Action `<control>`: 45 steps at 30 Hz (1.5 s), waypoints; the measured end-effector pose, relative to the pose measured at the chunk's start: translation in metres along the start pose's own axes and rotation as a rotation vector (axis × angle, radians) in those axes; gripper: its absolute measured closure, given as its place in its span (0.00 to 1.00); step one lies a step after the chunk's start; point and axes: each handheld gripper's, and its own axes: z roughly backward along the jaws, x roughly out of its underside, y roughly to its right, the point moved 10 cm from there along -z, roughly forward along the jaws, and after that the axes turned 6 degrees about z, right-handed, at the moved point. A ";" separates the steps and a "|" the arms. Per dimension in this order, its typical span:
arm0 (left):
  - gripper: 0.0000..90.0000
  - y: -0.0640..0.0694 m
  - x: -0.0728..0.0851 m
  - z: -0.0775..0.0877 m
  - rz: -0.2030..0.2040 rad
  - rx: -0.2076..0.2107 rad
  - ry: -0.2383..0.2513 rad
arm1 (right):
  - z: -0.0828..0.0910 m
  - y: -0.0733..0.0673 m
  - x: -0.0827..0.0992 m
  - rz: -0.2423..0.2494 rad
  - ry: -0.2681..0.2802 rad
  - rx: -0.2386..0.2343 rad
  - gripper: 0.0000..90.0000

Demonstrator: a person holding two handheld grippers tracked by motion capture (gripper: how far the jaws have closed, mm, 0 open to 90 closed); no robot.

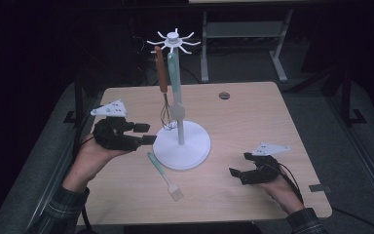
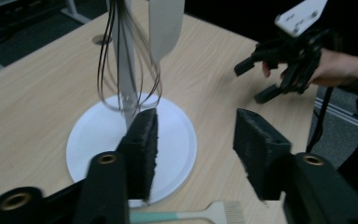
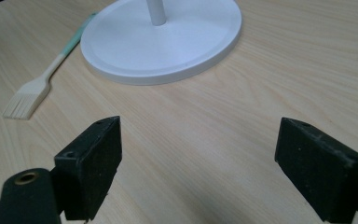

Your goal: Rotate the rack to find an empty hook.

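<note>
With both the left gripper (image 1: pixel 146 134) and the right gripper (image 1: pixel 235 171) empty and parted, the basting brush (image 1: pixel 165 176), lying near the stand's base (image 1: pixel 197 151), is judged light, best pinched at its stiff, slim handle.

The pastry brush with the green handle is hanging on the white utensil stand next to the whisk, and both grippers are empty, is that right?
Not quite. The pastry brush is not hanging; it lies flat on the table in front of the white utensil stand, as the high view shows. The whisk does hang there, and the left gripper and right gripper are empty.
</note>
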 end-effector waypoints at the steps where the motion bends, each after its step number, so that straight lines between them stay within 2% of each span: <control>1: 0.69 0.001 -0.012 0.005 -0.007 0.002 0.011 | -0.001 -0.001 0.001 0.002 -0.006 0.000 0.17; 2: 0.72 0.001 -0.012 0.005 -0.007 0.002 0.011 | -0.001 -0.001 0.001 0.002 -0.006 0.000 0.17; 3: 0.76 0.002 -0.017 0.008 -0.010 0.003 0.019 | -0.002 -0.002 0.002 0.003 -0.008 -0.004 0.17; 4: 0.76 0.002 -0.023 0.010 -0.015 0.000 0.022 | -0.002 -0.002 0.002 0.003 -0.008 -0.004 0.17; 5: 0.86 0.004 -0.033 0.015 -0.025 0.001 0.027 | -0.003 -0.003 0.002 -0.002 -0.009 -0.013 0.17; 6: 0.90 0.004 -0.033 0.015 -0.025 0.001 0.027 | -0.003 -0.003 0.002 -0.002 -0.009 -0.013 0.17; 9: 1.00 0.007 -0.053 0.023 -0.039 0.010 0.042 | -0.004 -0.004 0.002 -0.003 -0.009 -0.018 0.17; 10: 1.00 0.007 -0.053 0.023 -0.039 0.010 0.042 | -0.004 -0.004 0.002 -0.003 -0.009 -0.018 0.17; 13: 1.00 0.008 -0.072 0.030 -0.047 0.012 0.053 | -0.006 -0.004 0.003 -0.001 -0.016 -0.013 0.16; 14: 1.00 0.008 -0.072 0.030 -0.047 0.012 0.053 | -0.006 -0.004 0.003 -0.001 -0.016 -0.013 0.16; 15: 1.00 0.008 -0.082 0.033 -0.051 0.014 0.062 | -0.006 -0.003 0.004 0.001 -0.018 -0.011 0.16; 17: 1.00 0.008 -0.086 0.034 -0.054 0.013 0.063 | -0.007 -0.003 0.004 0.000 -0.021 -0.010 0.16; 20: 1.00 0.008 -0.101 0.038 -0.061 0.014 0.078 | -0.007 -0.003 0.005 0.001 -0.026 -0.009 0.16; 21: 1.00 0.009 -0.111 0.040 -0.068 0.007 0.089 | -0.008 -0.002 0.005 0.006 -0.024 -0.007 0.16; 22: 1.00 0.009 -0.111 0.040 -0.068 0.007 0.089 | -0.008 -0.002 0.005 0.006 -0.024 -0.007 0.16; 23: 1.00 0.011 -0.120 0.043 -0.075 0.008 0.101 | -0.009 -0.002 0.005 0.002 -0.026 -0.008 0.16; 24: 1.00 0.011 -0.120 0.043 -0.075 0.008 0.101 | -0.009 -0.002 0.005 0.002 -0.026 -0.008 0.16; 29: 1.00 0.010 -0.145 0.050 -0.085 0.001 0.122 | -0.009 -0.001 0.007 0.002 -0.028 -0.009 0.16; 32: 1.00 0.009 -0.152 0.051 -0.089 -0.004 0.126 | -0.009 0.000 0.007 -0.001 -0.029 -0.008 0.16; 33: 1.00 0.009 -0.159 0.052 -0.087 0.001 0.134 | -0.009 0.000 0.007 0.001 -0.028 -0.008 0.16; 39: 1.00 0.003 -0.175 0.051 -0.090 -0.024 0.140 | -0.009 0.000 0.007 -0.008 -0.027 -0.012 0.16; 45: 1.00 -0.005 -0.178 0.051 -0.085 -0.050 0.141 | -0.008 0.000 0.007 -0.013 -0.027 -0.013 0.16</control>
